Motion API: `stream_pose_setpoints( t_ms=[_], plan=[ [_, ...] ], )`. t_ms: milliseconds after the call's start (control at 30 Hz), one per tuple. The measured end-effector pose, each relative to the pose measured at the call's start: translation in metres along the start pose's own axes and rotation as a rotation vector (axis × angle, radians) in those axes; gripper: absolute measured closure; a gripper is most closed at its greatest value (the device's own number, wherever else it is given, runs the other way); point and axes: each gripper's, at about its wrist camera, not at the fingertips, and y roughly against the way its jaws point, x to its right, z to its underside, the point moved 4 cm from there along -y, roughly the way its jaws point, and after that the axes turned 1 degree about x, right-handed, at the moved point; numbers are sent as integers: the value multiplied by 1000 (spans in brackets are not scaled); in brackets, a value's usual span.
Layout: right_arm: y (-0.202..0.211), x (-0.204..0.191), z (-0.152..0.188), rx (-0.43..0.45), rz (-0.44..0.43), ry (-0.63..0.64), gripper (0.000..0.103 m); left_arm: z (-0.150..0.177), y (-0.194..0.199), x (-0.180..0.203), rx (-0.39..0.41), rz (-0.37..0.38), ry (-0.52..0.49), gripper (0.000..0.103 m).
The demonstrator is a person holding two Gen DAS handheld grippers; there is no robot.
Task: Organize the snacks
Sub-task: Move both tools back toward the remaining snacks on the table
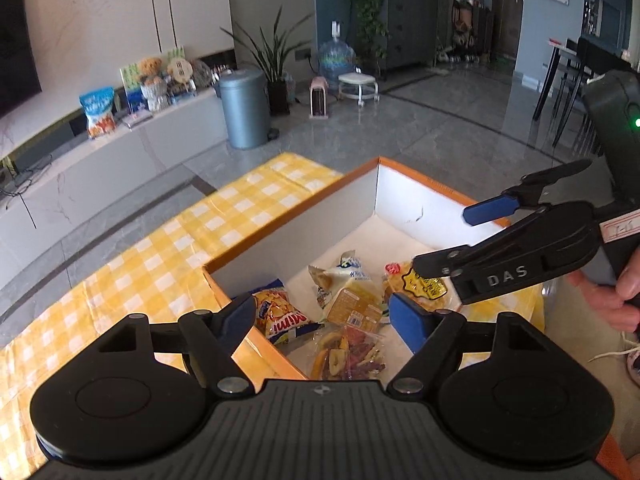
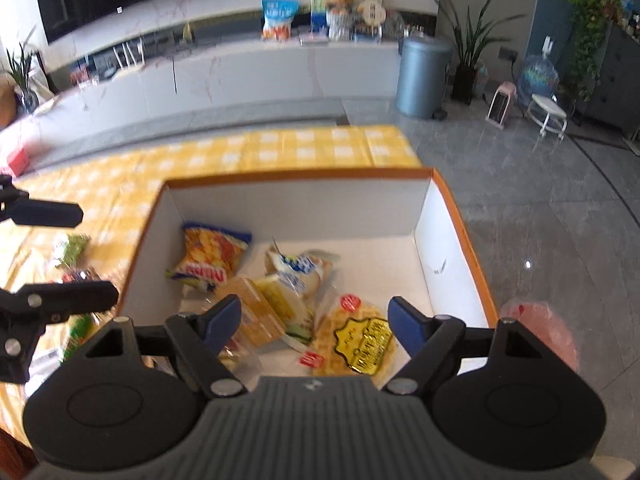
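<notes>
Snacks lie loose in the box, more packets on the cloth at nine o'clock. Both my claws, left and right, gape empty. Packets look light, crinkly, slippery, crushable; I'd pinch a sealed edge.

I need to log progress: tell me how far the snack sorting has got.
Done: several packets lie in the box, among them the Mimi bag and the waffle pack. In hand: nothing; the left claw and right claw are both open and empty above the box. Left: a few snacks on the yellow checked cloth beside the box.
</notes>
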Motion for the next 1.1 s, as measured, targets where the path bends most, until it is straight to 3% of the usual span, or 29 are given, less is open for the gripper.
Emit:
stream_pose_setpoints(
  t_ms=[267,400,667,900,1100],
  plan=[
    [42,-52,16,168,-74,-23,24,25,73,-19,157,-77,141,22],
    [58,-79,30,235,-118,-30,24,52,95,-34,184,-124,229,27],
    [69,-133,71,295,-216,-28,26,111,115,-54,173,-210,370,30],
    [60,-166,111,322,-225,-7,35,157,113,-51,160,-282,338,30],
    [38,-183,147,236,-223,26,38,194,105,-50,101,-270,364,30]
  ],
)
